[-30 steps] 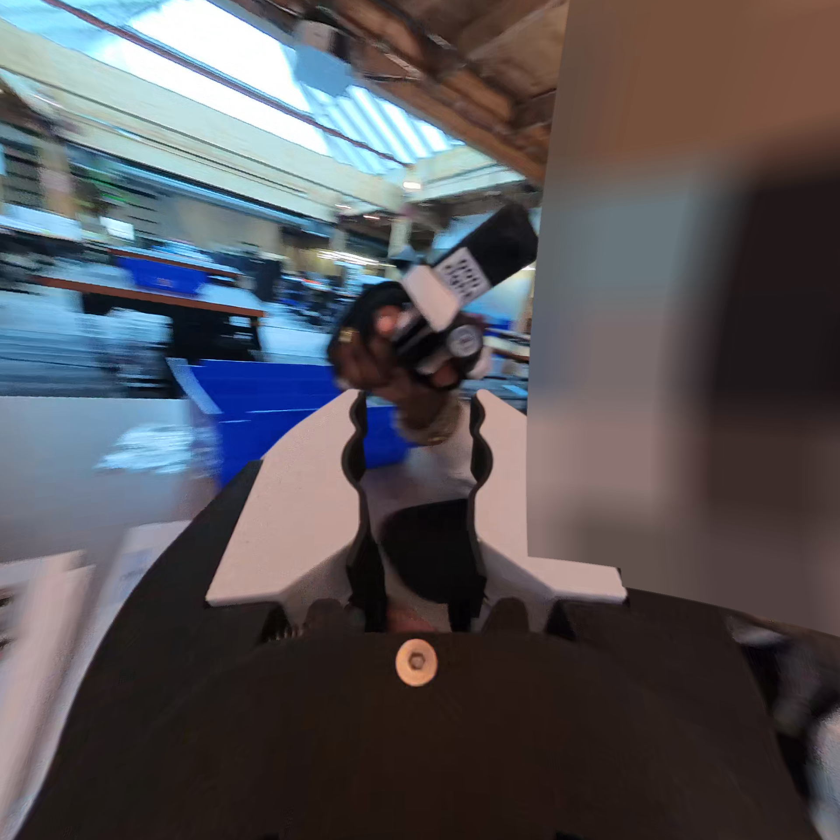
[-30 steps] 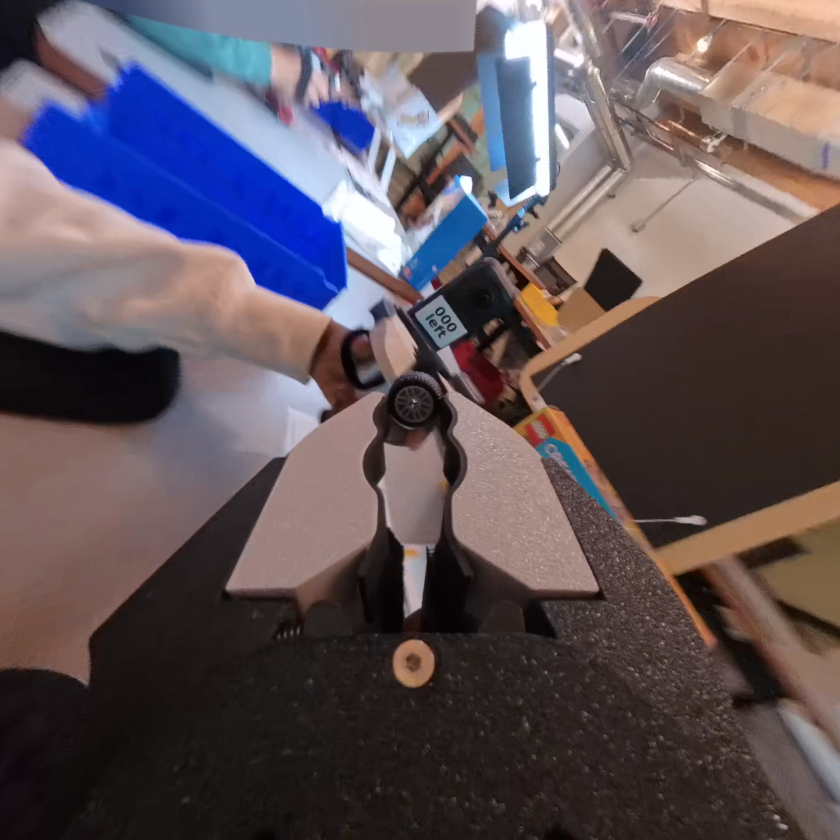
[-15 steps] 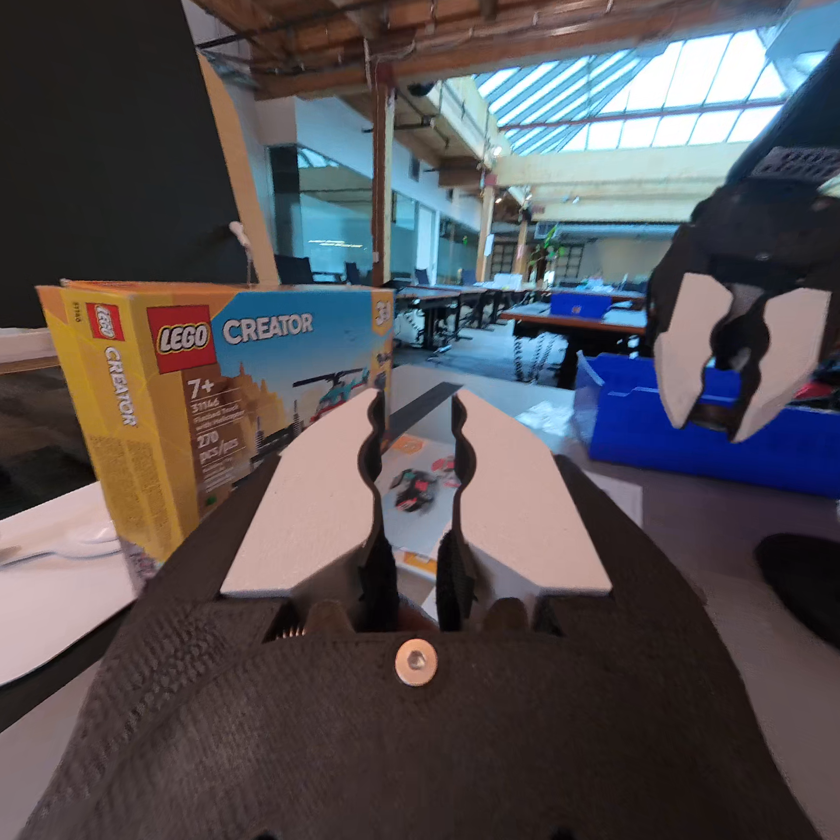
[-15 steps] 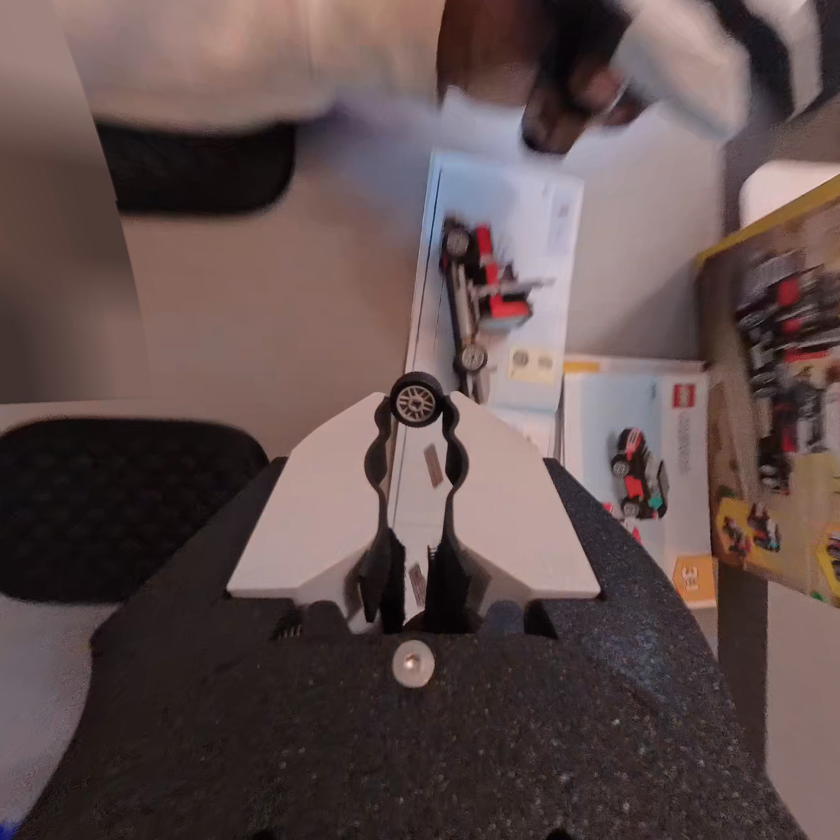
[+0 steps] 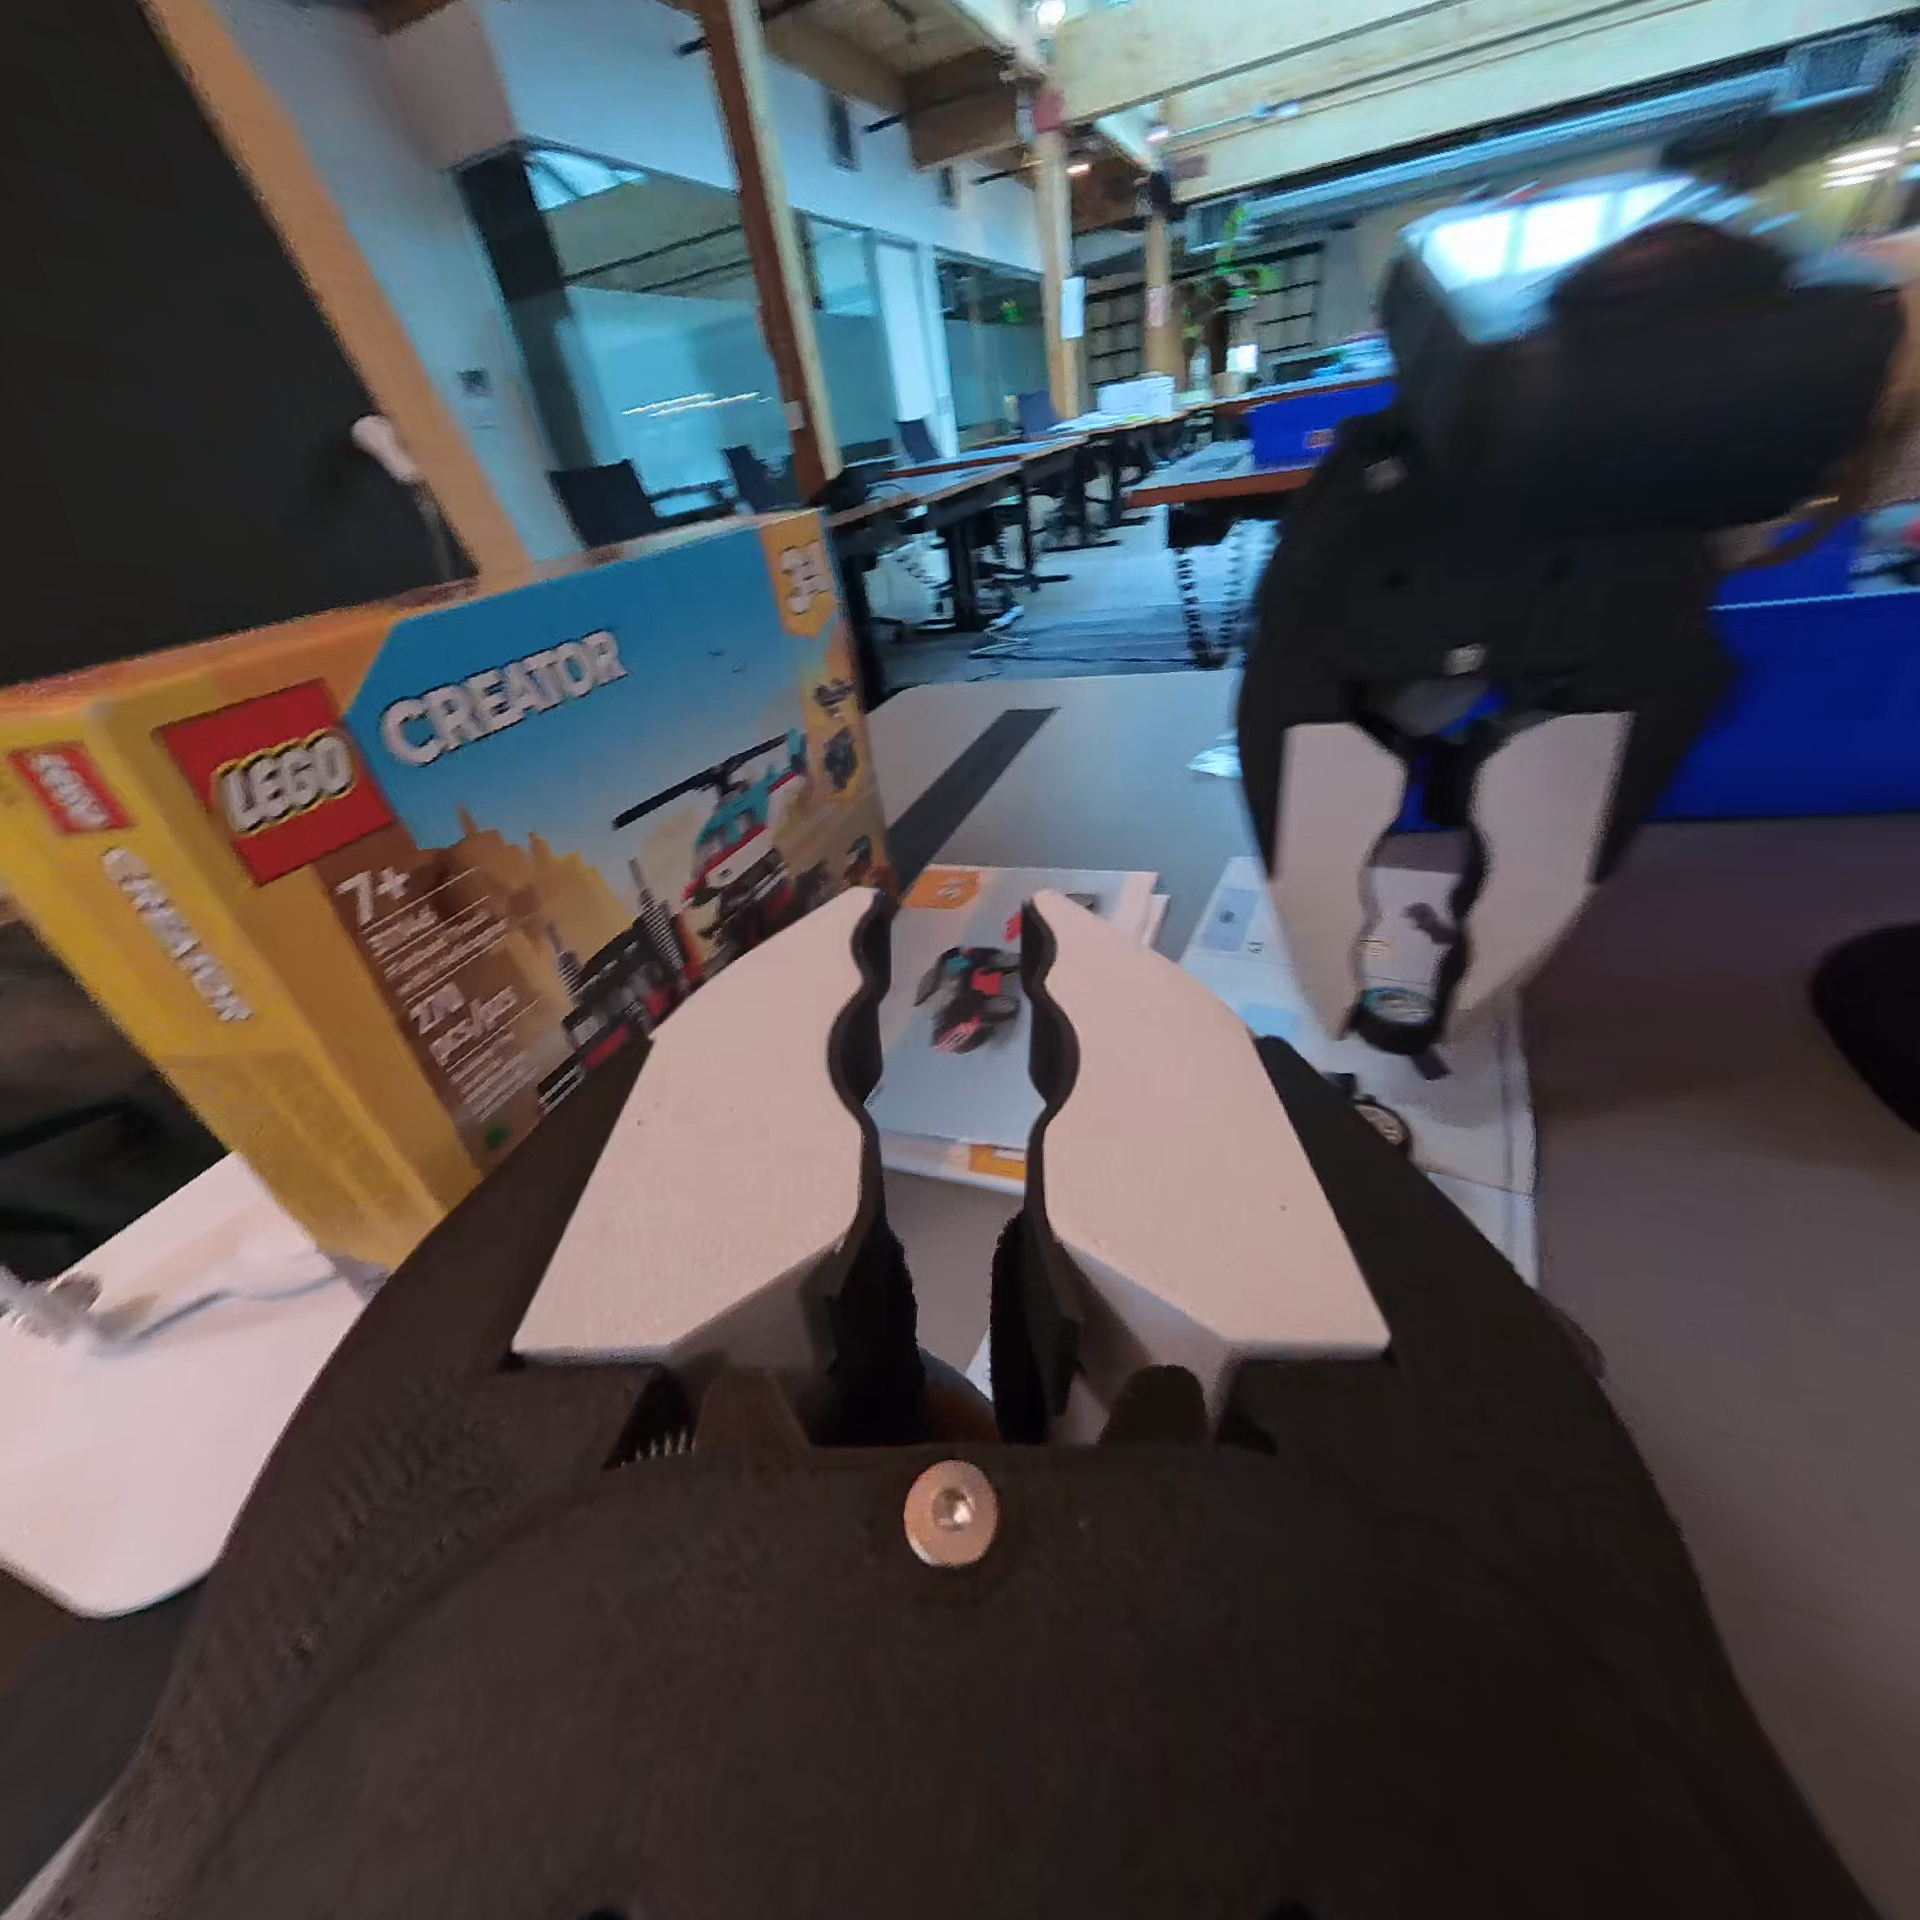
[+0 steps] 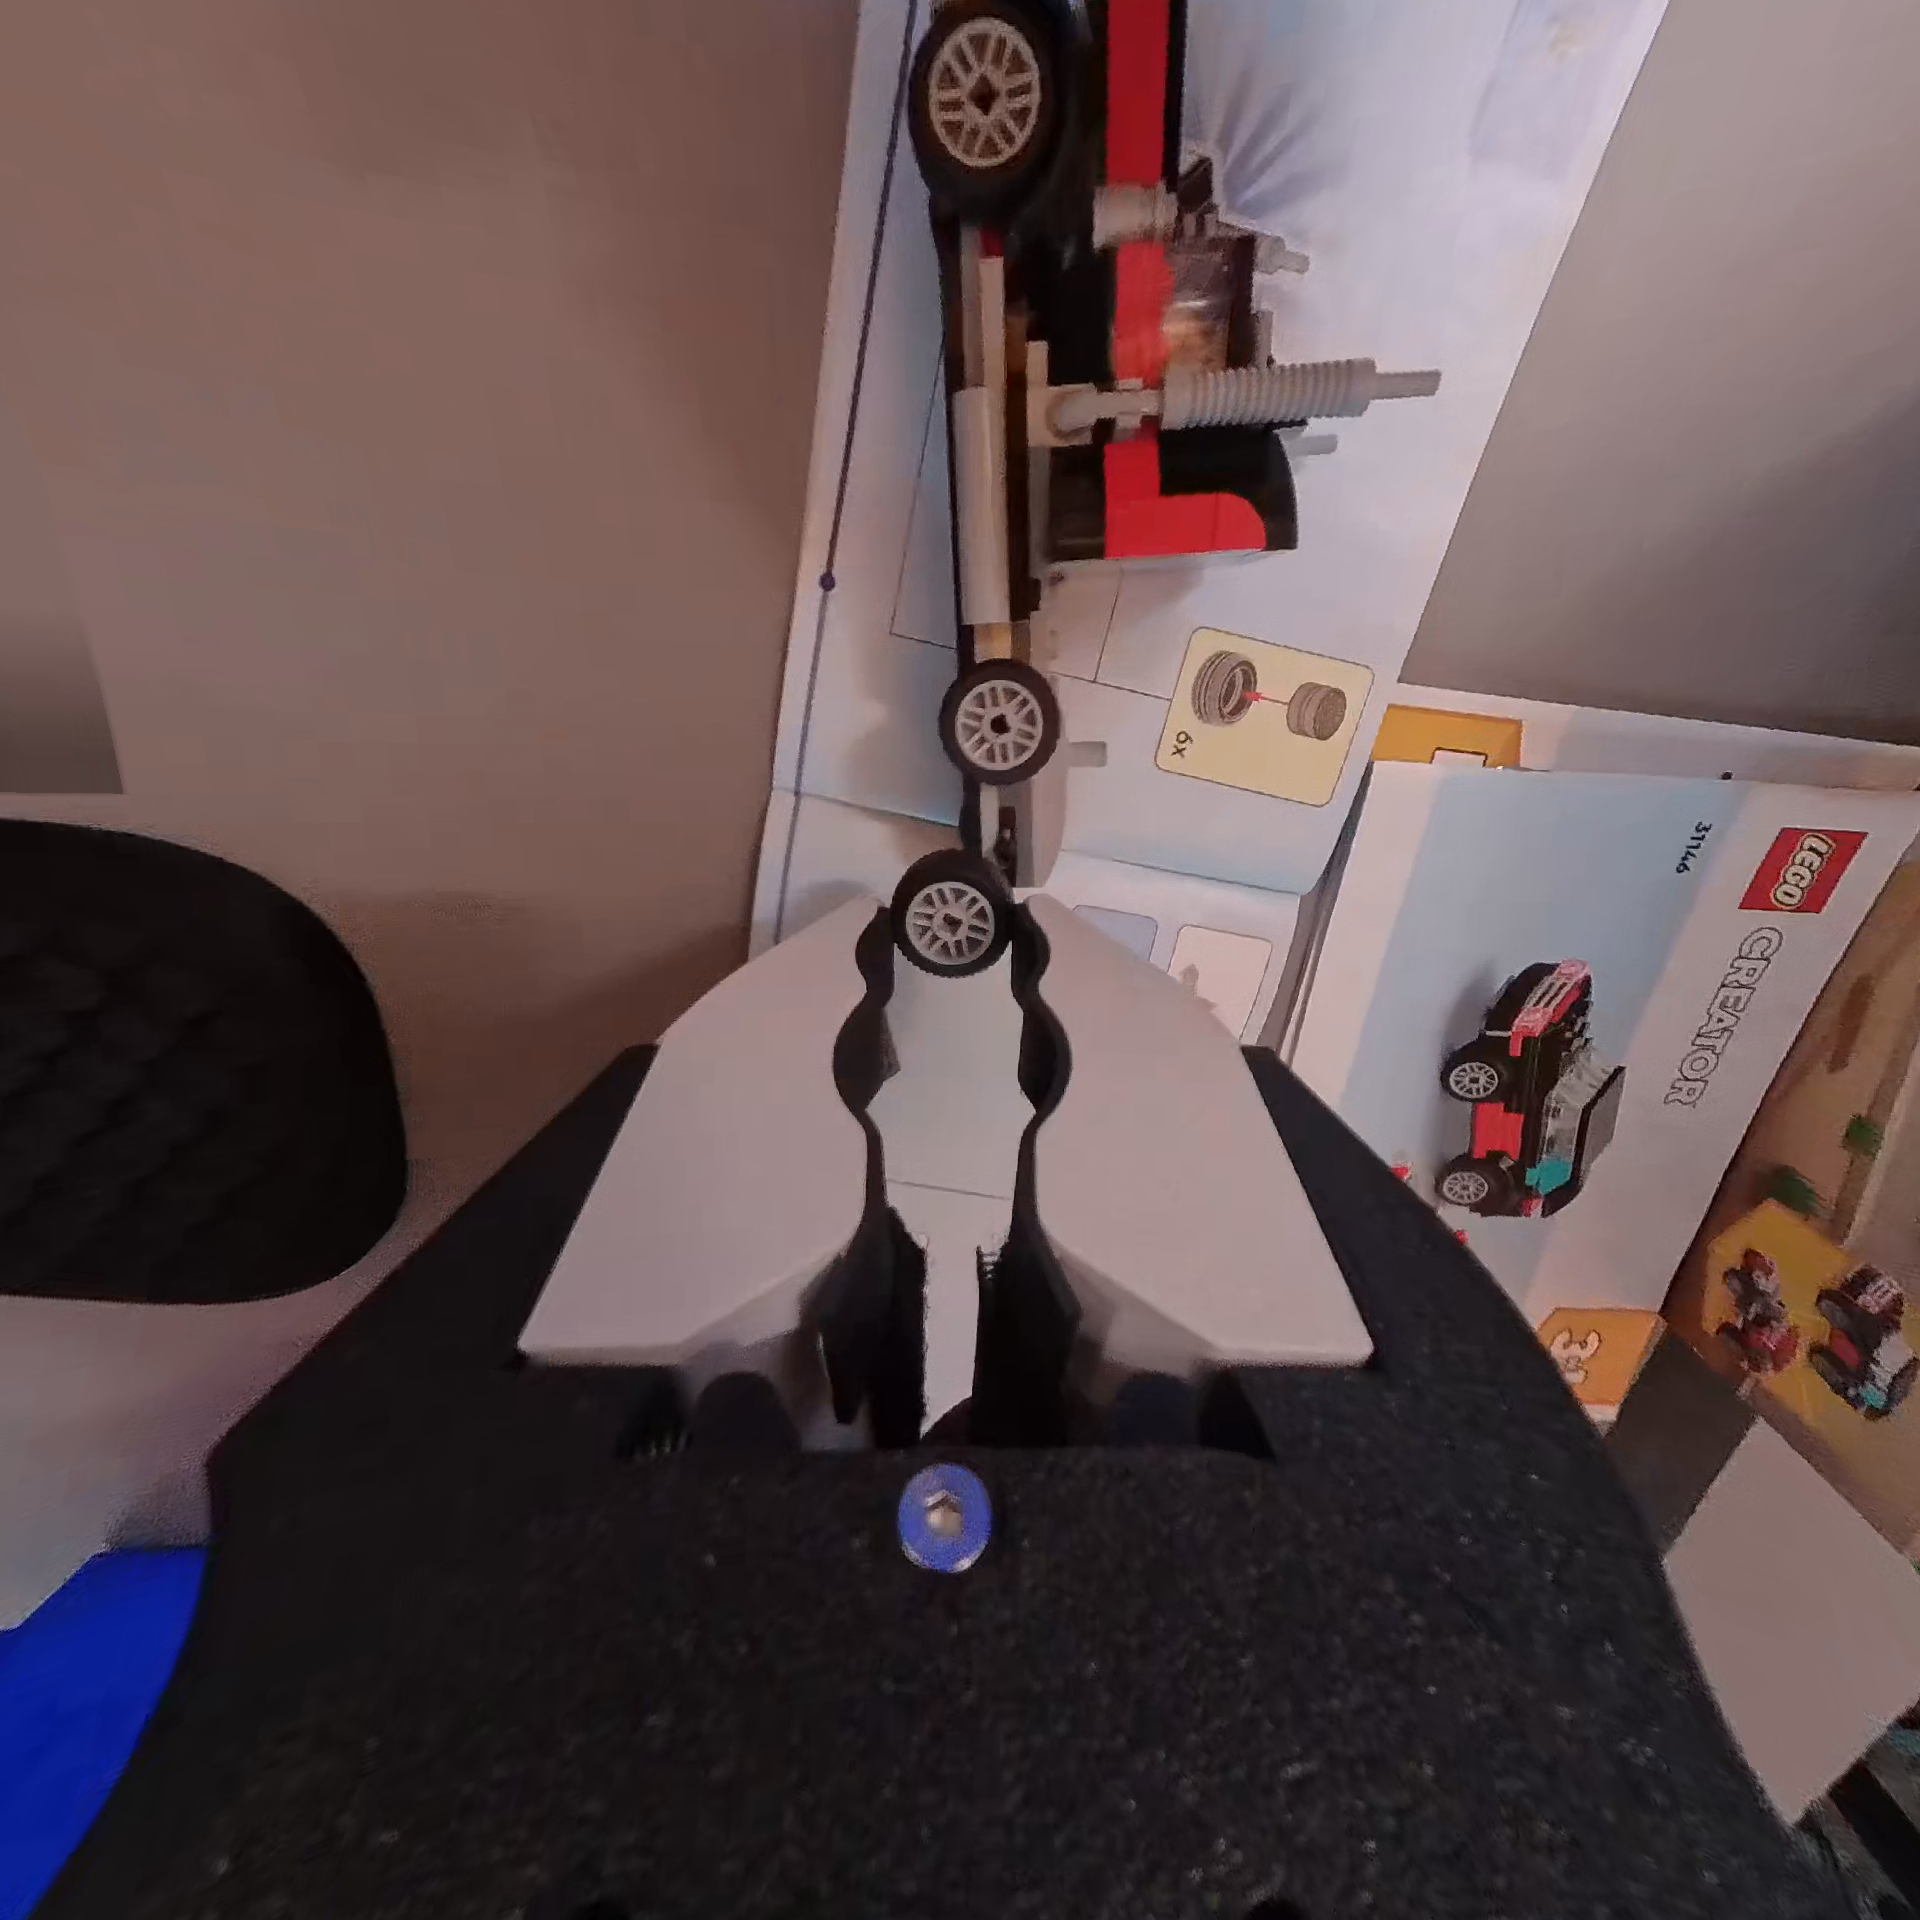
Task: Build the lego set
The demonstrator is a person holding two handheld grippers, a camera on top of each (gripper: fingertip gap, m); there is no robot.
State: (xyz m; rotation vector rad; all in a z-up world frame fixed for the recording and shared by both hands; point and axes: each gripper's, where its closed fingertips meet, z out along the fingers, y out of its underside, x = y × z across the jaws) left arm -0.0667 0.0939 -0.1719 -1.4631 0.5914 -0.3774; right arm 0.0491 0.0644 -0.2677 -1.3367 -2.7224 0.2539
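From my left wrist camera the right gripper [image 5: 1397, 1023] smears with motion blur, so I can't make out the wheel [image 5: 1392, 1013] at its tips clearly. My left gripper [image 5: 951, 920] hides part of the instruction booklet [image 5: 966, 1101]. On the right wrist camera the lego car [image 6: 1081, 343] runs off the top edge, and the box [image 6: 1860, 1247] is cut at the right.

Your left wrist view: bright daylight from glazed hall behind, box [image 5: 447, 862] slightly smeared, right gripper [image 5: 1397, 1023] motion-blurred, upper body worst. Wide-angle bending at edges, posts leaning. Your right wrist view: dimmer, warm cast on table [image 6: 468, 416], soft shadows, wheel [image 6: 951, 920] sharp, corners soft.
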